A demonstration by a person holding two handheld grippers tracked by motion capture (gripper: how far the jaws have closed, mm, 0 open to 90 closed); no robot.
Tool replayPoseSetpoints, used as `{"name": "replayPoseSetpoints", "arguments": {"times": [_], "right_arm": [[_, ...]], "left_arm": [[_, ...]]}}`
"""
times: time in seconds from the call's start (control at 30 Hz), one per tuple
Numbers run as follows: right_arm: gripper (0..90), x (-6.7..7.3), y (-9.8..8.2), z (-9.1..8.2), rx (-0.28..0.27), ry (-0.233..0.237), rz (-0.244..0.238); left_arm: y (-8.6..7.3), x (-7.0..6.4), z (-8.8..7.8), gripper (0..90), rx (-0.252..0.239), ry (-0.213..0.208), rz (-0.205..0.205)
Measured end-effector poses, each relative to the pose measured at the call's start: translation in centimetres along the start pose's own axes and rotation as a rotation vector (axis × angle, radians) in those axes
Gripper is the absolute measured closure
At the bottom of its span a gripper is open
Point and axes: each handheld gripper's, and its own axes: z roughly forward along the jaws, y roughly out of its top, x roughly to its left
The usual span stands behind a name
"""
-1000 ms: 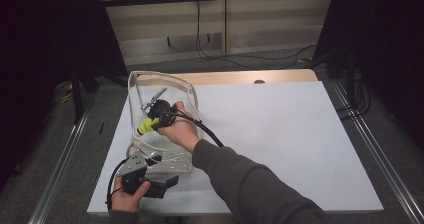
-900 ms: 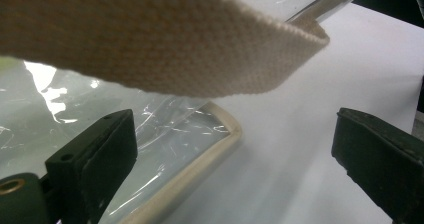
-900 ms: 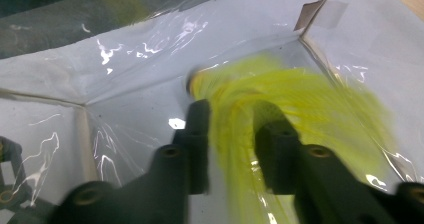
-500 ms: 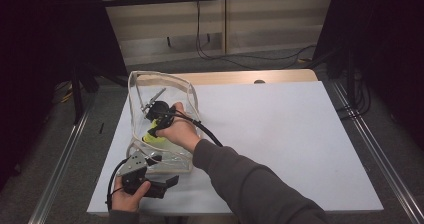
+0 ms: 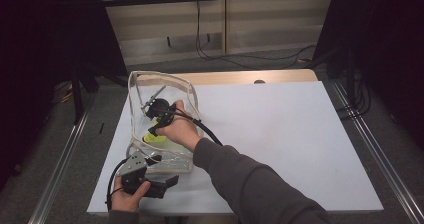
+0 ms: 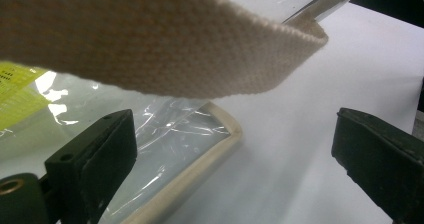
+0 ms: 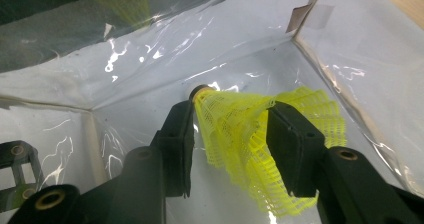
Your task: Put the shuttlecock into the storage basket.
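Observation:
A clear plastic bag [image 5: 188, 91] with beige trim stands at the table's left. My right gripper [image 5: 153, 128] reaches down into it. Its jaws have just been opening, and they stand apart on either side of a yellow mesh shuttlecock [image 7: 235, 134], which lies on the bag's floor [image 5: 156, 138]. My right gripper [image 7: 232, 111] is open, no longer clamped on it. My left gripper [image 5: 165, 171] is at the bag's near corner, close to the table's front edge. In the left gripper view it [image 6: 235, 169] is open, with the bag's trimmed edge [image 6: 212, 146] between the jaws and a beige strap [image 6: 150, 39] above.
The white table sheet [image 5: 280, 134] spreads out to the right of the bag. Metal rails [image 5: 372, 149] run along both table sides. A wooden strip [image 5: 260, 76] and cables on the floor lie behind.
The right gripper's jaws have spread, and the shuttlecock has dropped from higher in the bag to its floor. Both hands have stayed where they were.

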Motion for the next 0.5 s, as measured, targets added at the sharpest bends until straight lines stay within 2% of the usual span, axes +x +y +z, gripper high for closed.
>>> {"name": "replayPoseSetpoints", "arguments": {"times": [0.5], "right_arm": [[45.7, -0.25, 0.08, -0.82, -0.03, -0.026, 0.029]], "left_arm": [[0.02, -0.05, -0.02, 4.2, -0.005, 0.0, -0.002]]}}
